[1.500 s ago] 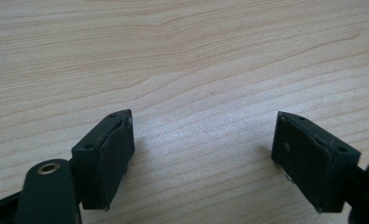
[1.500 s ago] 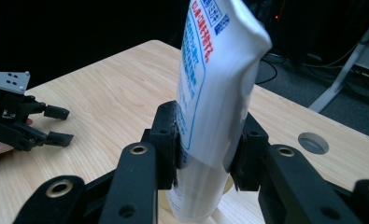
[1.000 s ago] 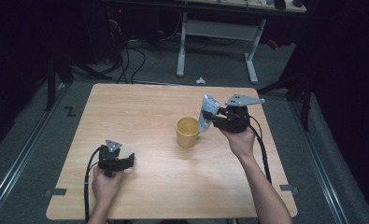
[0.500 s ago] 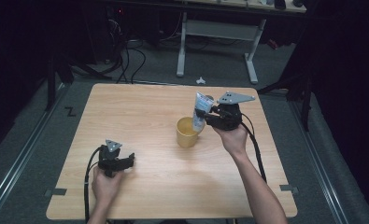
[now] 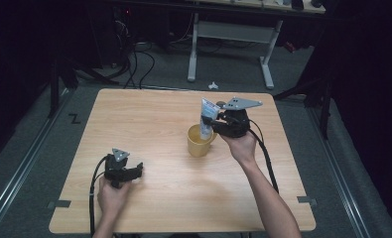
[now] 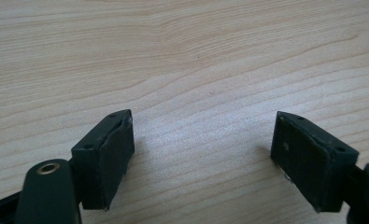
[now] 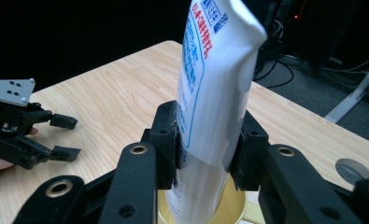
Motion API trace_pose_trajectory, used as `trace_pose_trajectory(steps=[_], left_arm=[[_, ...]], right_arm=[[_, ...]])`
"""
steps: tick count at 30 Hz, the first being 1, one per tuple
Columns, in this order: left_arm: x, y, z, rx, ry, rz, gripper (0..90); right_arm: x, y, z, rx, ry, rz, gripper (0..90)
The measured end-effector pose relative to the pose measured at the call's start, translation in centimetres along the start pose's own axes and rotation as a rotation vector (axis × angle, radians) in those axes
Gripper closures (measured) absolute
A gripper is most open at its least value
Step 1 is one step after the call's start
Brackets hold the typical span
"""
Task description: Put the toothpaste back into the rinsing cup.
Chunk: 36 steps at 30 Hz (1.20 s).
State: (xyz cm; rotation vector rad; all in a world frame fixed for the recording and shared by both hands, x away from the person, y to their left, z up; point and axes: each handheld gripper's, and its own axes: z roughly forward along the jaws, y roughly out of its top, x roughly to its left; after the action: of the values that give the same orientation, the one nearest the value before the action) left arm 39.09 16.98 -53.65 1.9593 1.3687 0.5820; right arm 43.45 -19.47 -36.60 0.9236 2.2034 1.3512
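A white tube with blue print stands almost upright, its lower end inside a yellow mug near the middle of the wooden table. My right gripper is shut on the tube's lower half, just above the mug's rim. My left gripper rests low over bare wood at the table's front left, jaws wide open with nothing between them. The right gripper view also shows that left gripper at far left.
A grey round disc lies on the table to the right of the mug. Beyond the table's far edge stand a white desk frame and cables on the grey floor. Bare wood lies between the two grippers.
My right gripper has carried the tube leftward and down, from beside the mug to over it, and the tube's lower end now sits inside the mug. The left gripper has stayed put.
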Motion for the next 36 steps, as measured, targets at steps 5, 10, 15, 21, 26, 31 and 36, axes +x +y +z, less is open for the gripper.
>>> trace_pose_trajectory(steps=[5,10,15,21,26,31,36], left_arm=[[0.0,0.0,0.0,0.000,0.000,0.000,21.8],[0.0,0.0,0.0,0.000,0.000,0.000,21.8],[0.0,0.0,0.0,0.000,0.000,0.000,21.8],[0.0,0.0,0.0,-0.001,0.000,0.000,21.8],[0.0,0.0,0.0,-0.001,0.000,0.001,21.8],[0.0,0.0,0.0,0.000,-0.001,0.001,21.8],[0.0,0.0,0.0,-0.001,0.000,0.001,21.8]], right_arm=[[-0.1,-0.2,0.4,0.008,-0.006,0.007,67.0],[-0.3,-0.4,0.9,0.013,-0.011,0.014,66.9],[-0.3,-0.8,1.5,0.023,-0.016,0.017,66.9],[-0.3,-1.0,2.0,0.032,-0.020,0.017,66.9],[-0.3,-1.3,2.6,0.039,-0.020,0.014,66.8],[-0.2,-1.7,3.3,0.060,-0.031,0.006,66.7],[-0.2,-2.0,3.8,0.068,-0.032,0.009,66.6]])
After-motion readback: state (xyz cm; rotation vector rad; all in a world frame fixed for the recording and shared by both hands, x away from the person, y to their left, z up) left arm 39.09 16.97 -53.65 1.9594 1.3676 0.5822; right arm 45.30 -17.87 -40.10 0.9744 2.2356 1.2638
